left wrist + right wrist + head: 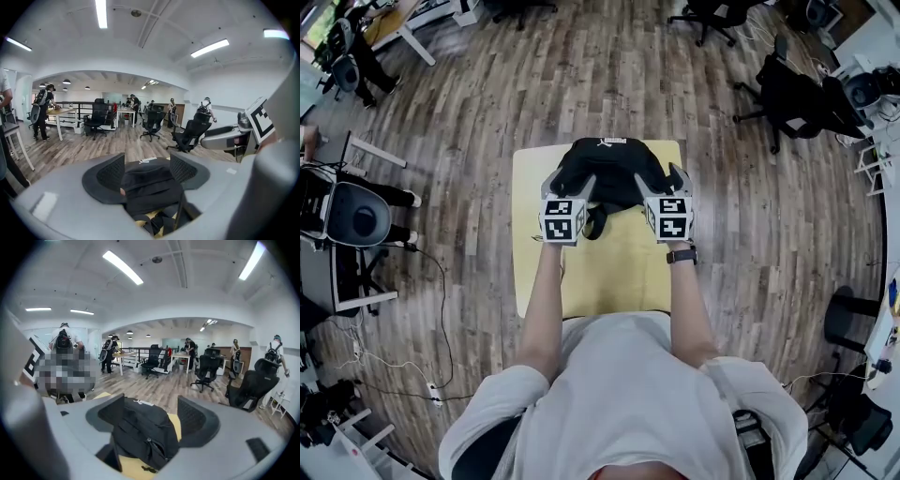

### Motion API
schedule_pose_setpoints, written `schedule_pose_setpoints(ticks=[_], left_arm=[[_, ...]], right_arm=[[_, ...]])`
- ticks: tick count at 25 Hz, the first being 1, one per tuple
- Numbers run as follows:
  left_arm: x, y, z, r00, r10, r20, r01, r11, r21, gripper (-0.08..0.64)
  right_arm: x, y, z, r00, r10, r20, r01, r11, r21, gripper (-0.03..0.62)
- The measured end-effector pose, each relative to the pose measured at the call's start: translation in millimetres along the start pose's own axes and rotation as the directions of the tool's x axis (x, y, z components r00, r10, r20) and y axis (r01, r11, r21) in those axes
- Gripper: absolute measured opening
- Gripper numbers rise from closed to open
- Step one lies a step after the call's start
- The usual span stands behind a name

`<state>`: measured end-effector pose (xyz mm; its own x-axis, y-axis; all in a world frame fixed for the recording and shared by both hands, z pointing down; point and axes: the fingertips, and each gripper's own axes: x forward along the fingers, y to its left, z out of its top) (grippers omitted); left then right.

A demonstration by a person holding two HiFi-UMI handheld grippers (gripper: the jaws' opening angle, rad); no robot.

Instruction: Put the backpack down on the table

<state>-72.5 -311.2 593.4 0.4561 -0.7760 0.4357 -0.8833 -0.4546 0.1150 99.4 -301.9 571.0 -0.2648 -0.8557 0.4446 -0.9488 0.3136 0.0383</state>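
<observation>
On yellow table (609,272), black backpack (614,173); wood-plank floor (581,84), office chairs (792,94) around; left tool (570,183), right tool (661,180) spread wide, empty.

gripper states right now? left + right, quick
Left gripper: jaws open, holding nothing.
Right gripper: jaws open, holding nothing.
Backpack lies on the table, ungripped.

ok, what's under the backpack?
The backpack lies on the far end of the yellow table. The table's bare surface shows on the bag's near side, with a strap trailing onto it. Anything directly beneath the bag is covered.
</observation>
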Motion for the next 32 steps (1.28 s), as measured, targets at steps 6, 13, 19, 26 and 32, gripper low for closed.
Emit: schedule_pose_setpoints(ticks=[6, 13, 19, 26, 32], left_arm=[[-17.9, -5.2, 46.2, 0.993, 0.038, 0.108, -0.04, 0.999, 0.017, 0.282], [-27.3, -13.9, 66.4, 0.985, 0.064, 0.159, -0.07, 0.997, 0.031, 0.253], [-34.7, -18.1, 82.5, 0.975, 0.091, 0.202, -0.1, 0.994, 0.033, 0.213], [-51.7, -17.3, 102.5, 0.96, 0.132, 0.248, -0.139, 0.99, 0.013, 0.137], [-69.6, -18.7, 128.4, 0.94, 0.152, 0.304, -0.159, 0.987, -0.002, 0.048]], right_arm=[[-10.4, 3.9, 34.7, 0.997, 0.009, 0.071, -0.011, 1.0, 0.016, 0.362], [-23.7, 4.9, 59.4, 0.992, -0.016, 0.125, 0.014, 1.0, 0.02, 0.253], [-35.2, 4.9, 82.8, 0.983, -0.028, 0.179, 0.025, 0.999, 0.022, 0.175], [-48.9, 7.7, 102.1, 0.973, -0.037, 0.226, 0.028, 0.999, 0.042, 0.078], [-63.1, 10.3, 125.2, 0.959, -0.026, 0.282, 0.013, 0.999, 0.047, 0.043]])
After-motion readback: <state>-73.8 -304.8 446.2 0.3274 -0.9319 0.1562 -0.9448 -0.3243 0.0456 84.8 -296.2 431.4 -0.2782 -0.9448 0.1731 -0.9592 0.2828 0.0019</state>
